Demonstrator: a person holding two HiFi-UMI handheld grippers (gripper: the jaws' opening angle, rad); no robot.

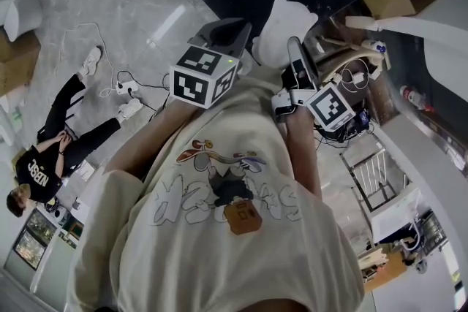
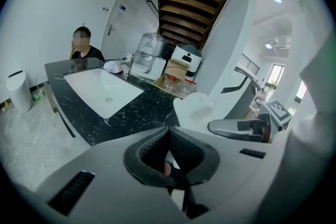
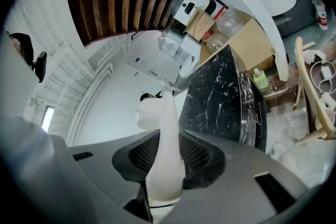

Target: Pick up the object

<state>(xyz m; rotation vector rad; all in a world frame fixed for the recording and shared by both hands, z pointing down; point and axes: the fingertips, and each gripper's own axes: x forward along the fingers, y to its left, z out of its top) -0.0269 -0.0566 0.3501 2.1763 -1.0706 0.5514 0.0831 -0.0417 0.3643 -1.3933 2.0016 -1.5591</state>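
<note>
The object is a white, bear-shaped plastic piece (image 1: 285, 27), held up in front of the person's chest. My right gripper (image 1: 294, 47) is shut on its narrow lower part. In the right gripper view the white piece (image 3: 164, 139) stands upright between the black ribbed pads (image 3: 197, 157), its rounded head above them. From the left gripper view the same piece (image 2: 192, 107) shows just beyond the right gripper (image 2: 236, 127). My left gripper (image 1: 225, 31) is beside it on the left. Its pads (image 2: 184, 147) meet at the tips with nothing between them.
A black marble counter (image 2: 152, 107) with a white sink (image 2: 102, 92) lies ahead, with a water jug (image 2: 149, 55) and boxes at its far end. One person (image 2: 84, 47) stands behind it. Another person (image 1: 47, 164) sits on the grey floor among cables (image 1: 121, 88).
</note>
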